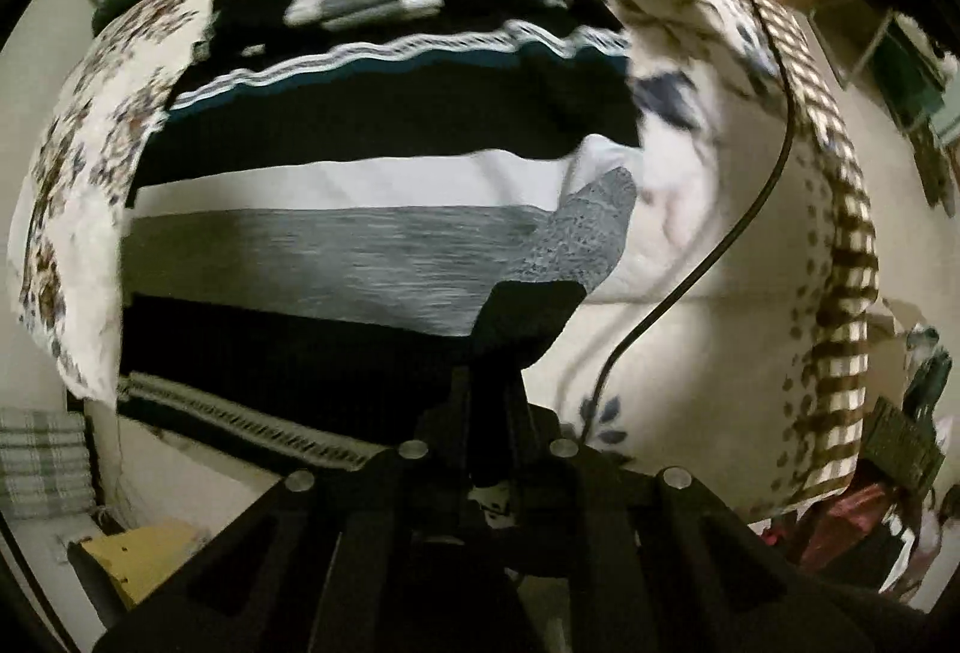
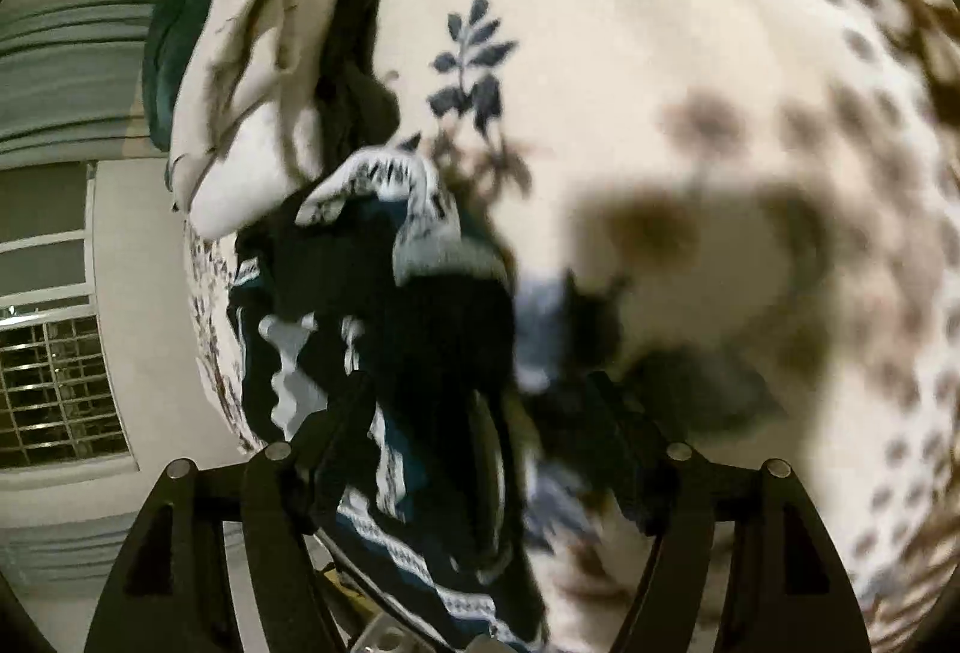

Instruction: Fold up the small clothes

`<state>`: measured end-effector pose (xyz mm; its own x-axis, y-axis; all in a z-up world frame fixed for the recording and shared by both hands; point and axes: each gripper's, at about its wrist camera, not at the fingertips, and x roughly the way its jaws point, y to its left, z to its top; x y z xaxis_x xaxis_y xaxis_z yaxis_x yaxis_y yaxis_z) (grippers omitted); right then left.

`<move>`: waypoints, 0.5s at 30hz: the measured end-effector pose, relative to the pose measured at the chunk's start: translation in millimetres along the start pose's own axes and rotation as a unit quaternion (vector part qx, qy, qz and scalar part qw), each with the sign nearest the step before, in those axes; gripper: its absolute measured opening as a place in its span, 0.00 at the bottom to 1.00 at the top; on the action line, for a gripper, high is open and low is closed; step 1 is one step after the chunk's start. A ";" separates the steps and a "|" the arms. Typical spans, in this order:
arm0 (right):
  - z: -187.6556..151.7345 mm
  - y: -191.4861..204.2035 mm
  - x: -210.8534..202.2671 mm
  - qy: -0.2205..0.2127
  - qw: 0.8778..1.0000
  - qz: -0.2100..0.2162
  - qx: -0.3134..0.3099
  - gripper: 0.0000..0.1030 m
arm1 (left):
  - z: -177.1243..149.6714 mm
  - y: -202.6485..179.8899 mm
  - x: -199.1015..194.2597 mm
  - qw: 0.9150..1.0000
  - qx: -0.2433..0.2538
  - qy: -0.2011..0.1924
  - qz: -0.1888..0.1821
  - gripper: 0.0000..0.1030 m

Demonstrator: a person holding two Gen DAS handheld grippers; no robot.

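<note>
We see a bed with a cream floral bedspread [image 2: 690, 53] | pale wall [image 2: 150, 353] and a barred window [image 2: 54, 389] beside it | grey curtain [image 2: 66, 77] above | dim, warm indoor light.

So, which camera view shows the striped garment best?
The left wrist view. There the striped garment lies spread on the floral sheet, its bands clear. The right wrist view shows it only bunched, dark and blurred beside the cream cloth.
</note>
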<state>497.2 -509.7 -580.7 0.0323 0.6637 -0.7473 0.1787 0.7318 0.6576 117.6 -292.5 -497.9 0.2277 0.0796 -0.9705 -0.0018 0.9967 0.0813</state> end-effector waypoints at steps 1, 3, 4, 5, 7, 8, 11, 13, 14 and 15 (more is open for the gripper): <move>6.1 0.7 4.3 0.000 1.000 -0.002 0.007 0.71 | 0.2 4.1 -3.5 1.000 -0.005 -0.001 0.000 0.07; 12.0 1.0 10.4 0.000 1.000 0.004 0.014 0.71 | -2.8 10.3 -8.0 1.000 -0.012 -0.004 -0.002 0.07; 14.5 1.8 12.7 -0.001 1.000 0.003 0.017 0.68 | -6.9 11.6 -8.8 1.000 -0.013 -0.006 -0.002 0.07; 15.8 4.5 15.0 -0.004 1.000 0.003 0.014 0.51 | -9.6 13.9 -11.4 1.000 -0.015 -0.009 -0.004 0.07; 15.5 13.0 16.6 -0.005 1.000 -0.015 0.001 0.20 | -12.1 22.0 -18.7 1.000 -0.017 -0.014 -0.009 0.07; 12.9 18.1 15.3 -0.010 1.000 -0.026 -0.003 0.15 | -11.9 29.0 -22.6 1.000 -0.018 -0.020 -0.010 0.07; 6.5 38.5 3.5 -0.023 0.998 -0.054 -0.021 0.11 | -8.2 48.9 -33.1 0.999 -0.035 -0.028 -0.018 0.07; 1.3 57.9 -6.7 -0.028 0.996 -0.071 -0.036 0.11 | -7.1 67.2 -41.3 0.998 -0.054 -0.034 -0.024 0.07; -1.5 70.8 -12.1 -0.030 0.995 -0.079 -0.044 0.11 | -6.0 74.5 -44.1 0.997 -0.063 -0.037 -0.026 0.07; -4.9 83.6 -15.9 -0.032 0.994 -0.086 -0.052 0.11 | -6.0 86.0 -48.8 0.996 -0.074 -0.040 -0.028 0.07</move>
<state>506.8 -458.3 -513.5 0.0723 0.5186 -0.8520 0.0844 0.8480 0.5233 100.5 -210.6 -445.0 0.3080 0.0274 -0.9510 -0.1282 0.9917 -0.0130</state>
